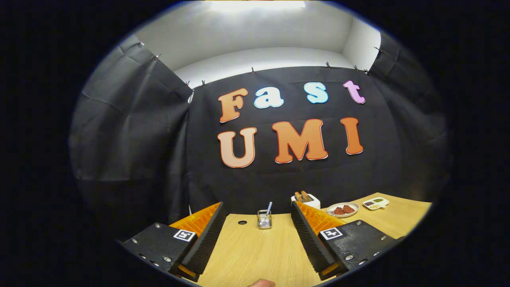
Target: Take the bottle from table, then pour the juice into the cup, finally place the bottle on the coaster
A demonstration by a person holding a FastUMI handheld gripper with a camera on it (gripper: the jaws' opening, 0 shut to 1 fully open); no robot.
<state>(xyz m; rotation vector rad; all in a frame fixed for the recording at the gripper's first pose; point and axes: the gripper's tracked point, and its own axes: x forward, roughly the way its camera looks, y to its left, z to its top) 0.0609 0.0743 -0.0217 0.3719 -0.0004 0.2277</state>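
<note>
My gripper (258, 223) is open above the wooden table (255, 251), its two fingers spread wide with nothing between them. A small glass cup (264, 219) with a striped straw stands at the table's far edge, beyond the fingers and in line with the gap. A fingertip of the person's hand (261, 283) shows at the near edge, below the fingers.
A white toaster (306, 199) with bread slices stands behind the right finger. To its right lie a plate (342, 210) of reddish food and a small divided dish (375, 203). A round cable hole (242, 222) sits left of the cup. Black cloth walls close the booth.
</note>
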